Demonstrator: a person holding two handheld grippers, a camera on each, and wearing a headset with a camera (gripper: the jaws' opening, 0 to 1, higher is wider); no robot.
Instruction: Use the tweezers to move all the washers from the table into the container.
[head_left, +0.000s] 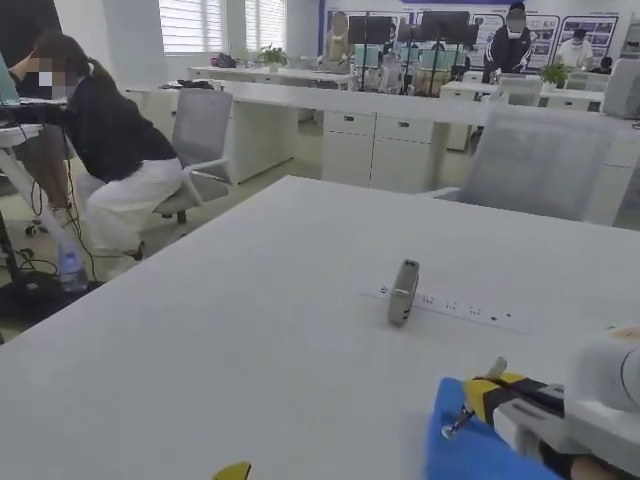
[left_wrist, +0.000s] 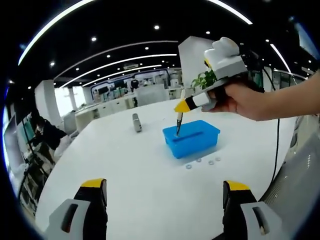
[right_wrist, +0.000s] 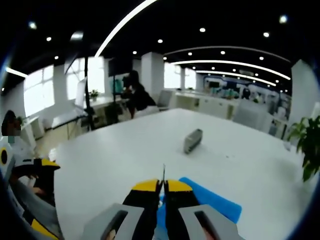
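Furthest left, our left hand-held gripper (left_wrist: 164, 185) is held low over the white desk (left_wrist: 125, 170). Its two yellow-tipped jaws are spread wide with nothing between them.

Next comes a small grey device (left_wrist: 136, 122), standing upright on the desk. In the head view it sits by the left end of a white power strip (head_left: 455, 306). It is well apart from the blue container (left_wrist: 195, 140) to its right.

The tweezers (left_wrist: 178, 121) hang nearly upright over the left part of that container. Their tips point down, at or just inside its rim. We cannot tell whether anything is pinched between the tips.

Four washers (left_wrist: 202, 162) lie flat on the desk just beside the container, on the side nearer our left hand-held gripper. They form a loose row, each one apart from the others.

At the right, our right hand-held gripper (left_wrist: 184, 105) has its jaws pressed together on the upper end of the tweezers. A hand (left_wrist: 245, 102) is wrapped around its body. In the right gripper view, the tweezers stand out as a thin line between the closed jaws, above the container.
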